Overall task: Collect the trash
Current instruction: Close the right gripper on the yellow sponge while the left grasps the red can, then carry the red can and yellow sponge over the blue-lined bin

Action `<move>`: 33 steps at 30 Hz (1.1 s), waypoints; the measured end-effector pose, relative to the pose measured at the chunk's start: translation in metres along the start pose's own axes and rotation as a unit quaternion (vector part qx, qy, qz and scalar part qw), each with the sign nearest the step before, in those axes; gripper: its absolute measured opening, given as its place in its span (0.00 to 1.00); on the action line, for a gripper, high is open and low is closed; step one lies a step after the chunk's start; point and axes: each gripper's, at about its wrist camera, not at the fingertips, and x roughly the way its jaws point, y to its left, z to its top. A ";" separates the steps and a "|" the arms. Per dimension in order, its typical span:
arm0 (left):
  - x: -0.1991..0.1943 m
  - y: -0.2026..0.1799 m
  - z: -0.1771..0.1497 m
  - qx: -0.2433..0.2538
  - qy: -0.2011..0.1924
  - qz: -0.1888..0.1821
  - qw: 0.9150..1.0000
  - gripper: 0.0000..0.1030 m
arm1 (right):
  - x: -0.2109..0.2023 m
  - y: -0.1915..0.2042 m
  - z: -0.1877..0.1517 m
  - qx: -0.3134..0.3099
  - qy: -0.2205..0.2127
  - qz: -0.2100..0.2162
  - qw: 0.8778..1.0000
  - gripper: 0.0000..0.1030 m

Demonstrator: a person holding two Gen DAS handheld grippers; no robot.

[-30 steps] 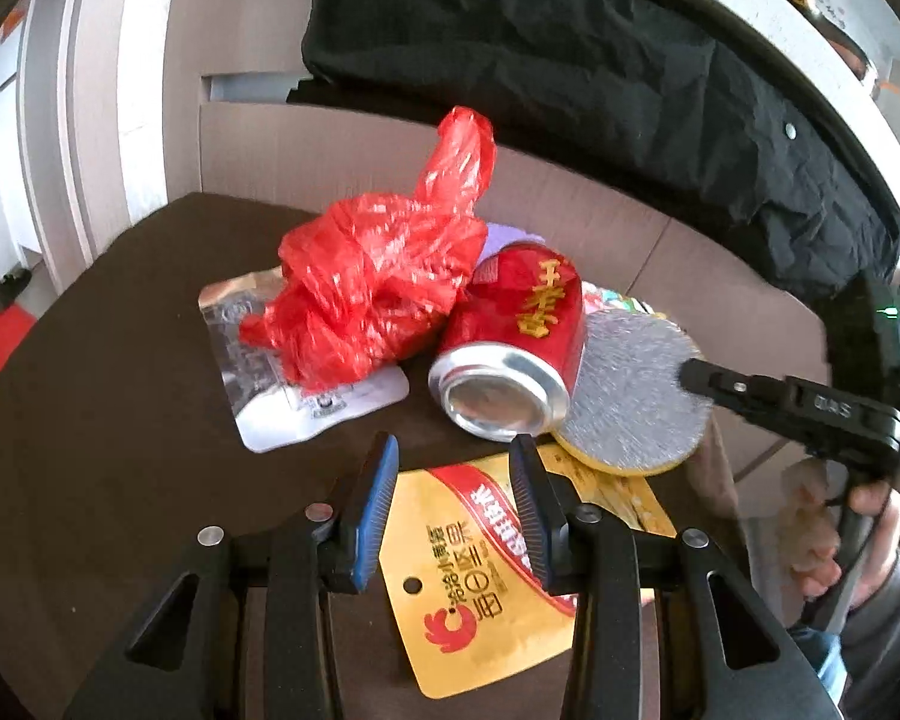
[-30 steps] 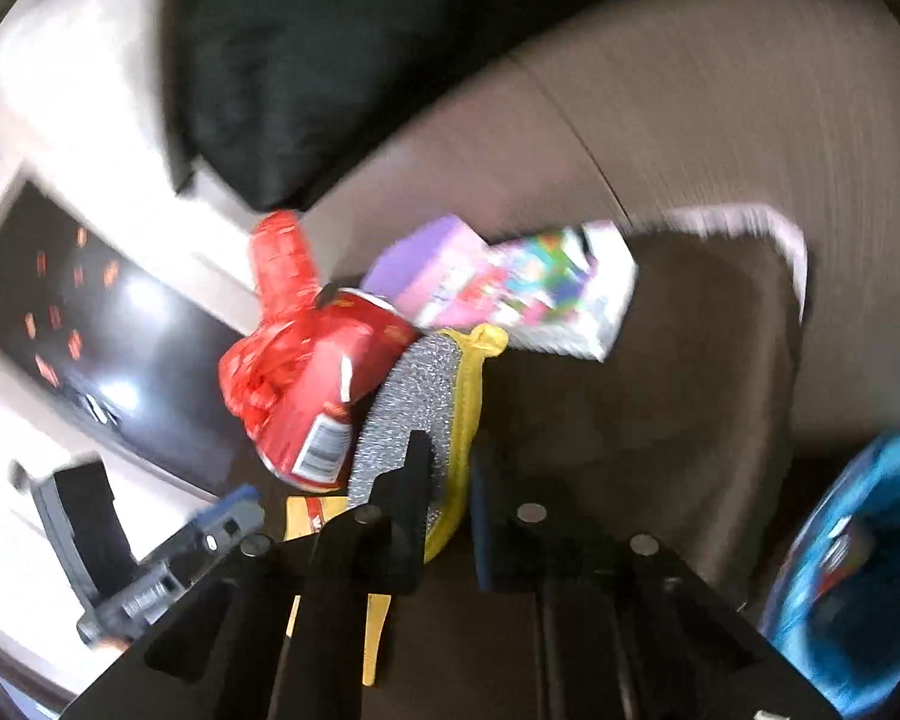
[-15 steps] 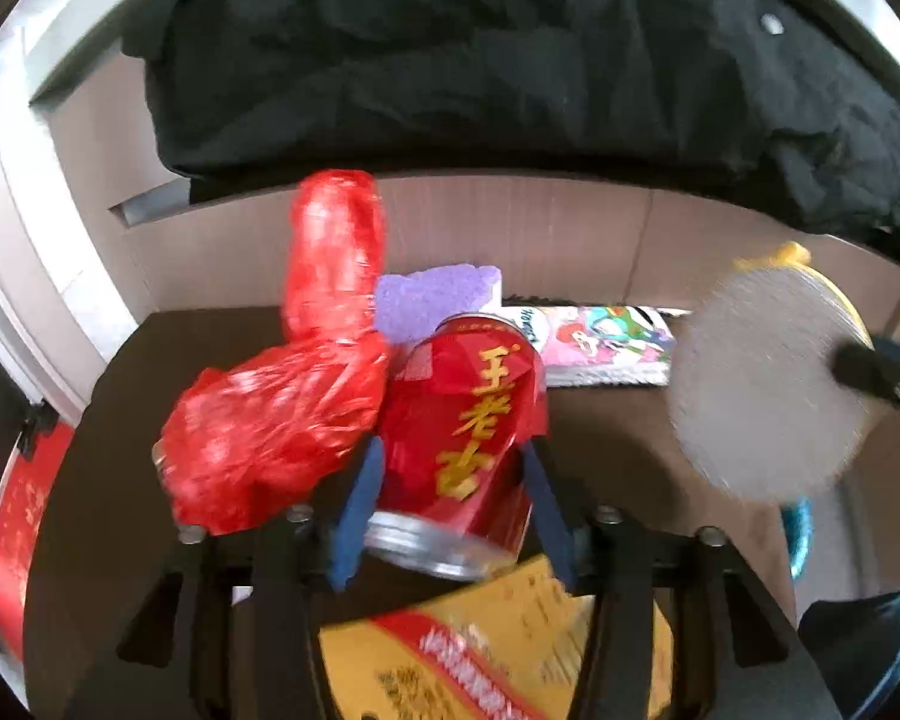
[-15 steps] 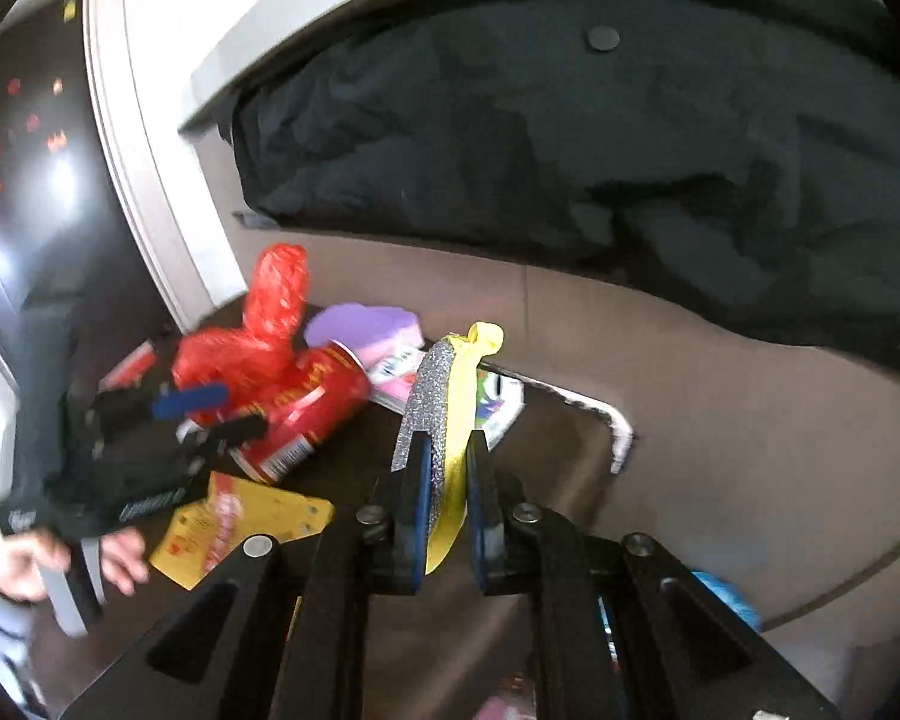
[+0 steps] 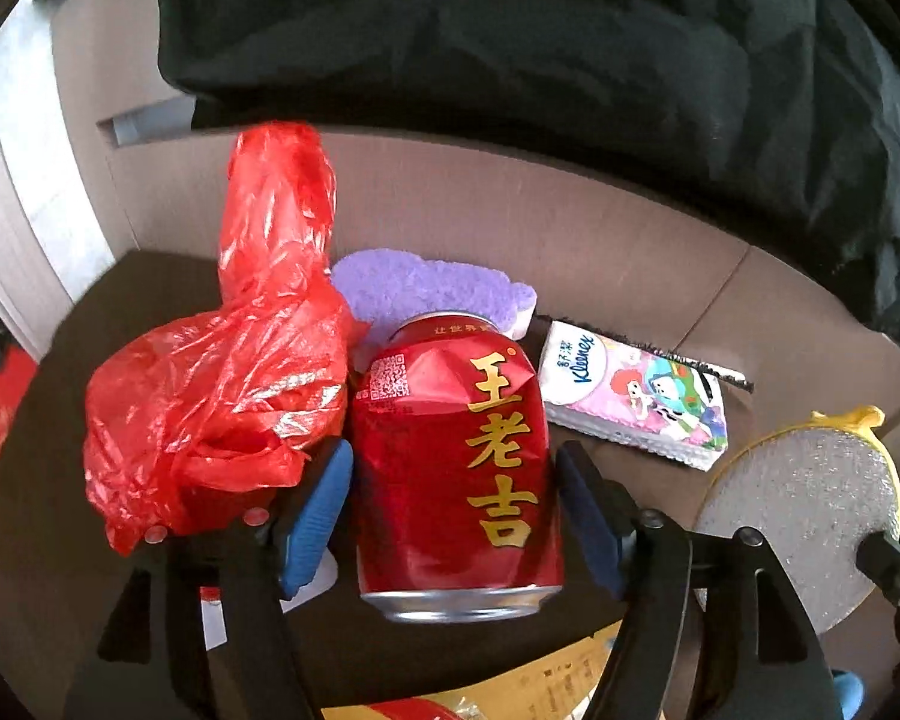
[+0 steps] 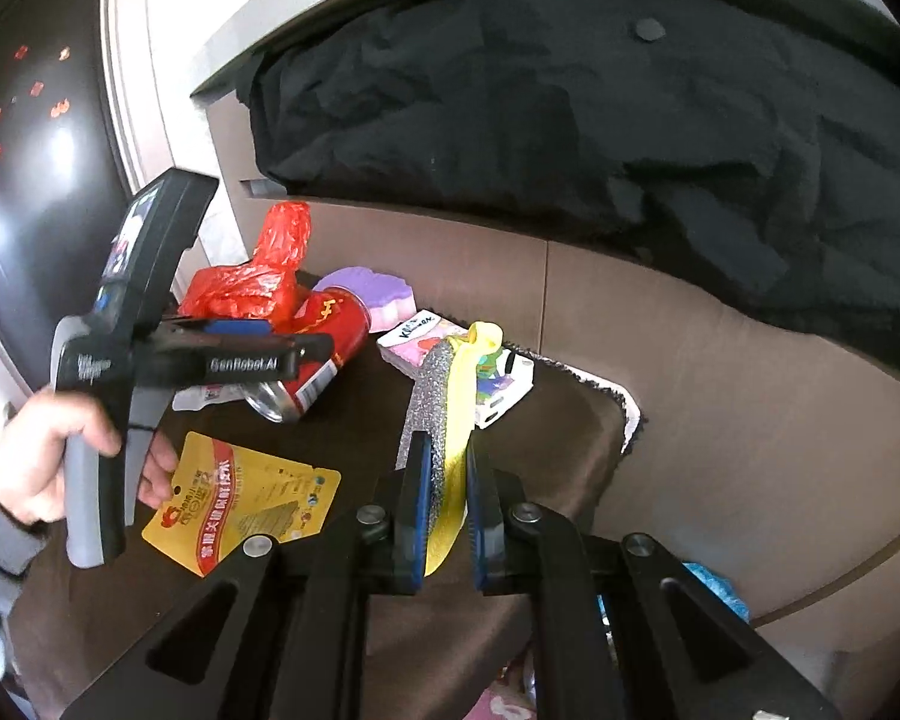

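A: Containers? We list one red can (image 5: 450, 468) lying on its side between the left gripper (image 5: 456, 510), whose jaws are opening, pads just clear of it.

B: Surface?

A: Dark brown table (image 6: 354, 420), a black garment (image 6: 570, 120) behind it.

B: Around it?

A: Red plastic bag (image 5: 222, 396) touching the can, purple sponge (image 5: 426, 288), tissue pack (image 5: 630, 396), yellow pouch (image 6: 240, 504). Our right gripper (image 6: 447, 516) is clamped on a silver-yellow scrub pad (image 6: 444, 414).

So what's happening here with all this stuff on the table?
A person is clearing trash off a dark table with two tools. The left hand-held gripper is opening its jaws around a red can lying beside a red bag; the pads are not yet pressing it. The right hand-held gripper is shut on a round scrub pad, held up off the table.
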 end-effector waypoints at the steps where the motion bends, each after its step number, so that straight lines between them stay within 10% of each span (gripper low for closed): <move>1: 0.001 -0.001 0.000 -0.001 0.005 -0.002 1.000 0.71 | -0.001 0.002 0.001 -0.005 -0.001 -0.004 1.000 0.09; 18: -0.093 -0.014 -0.042 0.014 -0.089 -0.039 0.995 0.69 | -0.035 0.010 0.004 -0.022 -0.029 -0.004 0.999 0.09; 27: -0.190 -0.108 -0.030 0.086 -0.174 -0.083 0.978 0.69 | -0.103 -0.018 0.021 0.002 -0.090 -0.045 0.995 0.09; 33: -0.188 -0.185 -0.036 0.114 -0.164 -0.129 0.971 0.69 | -0.163 -0.065 0.013 0.024 -0.116 -0.100 0.988 0.09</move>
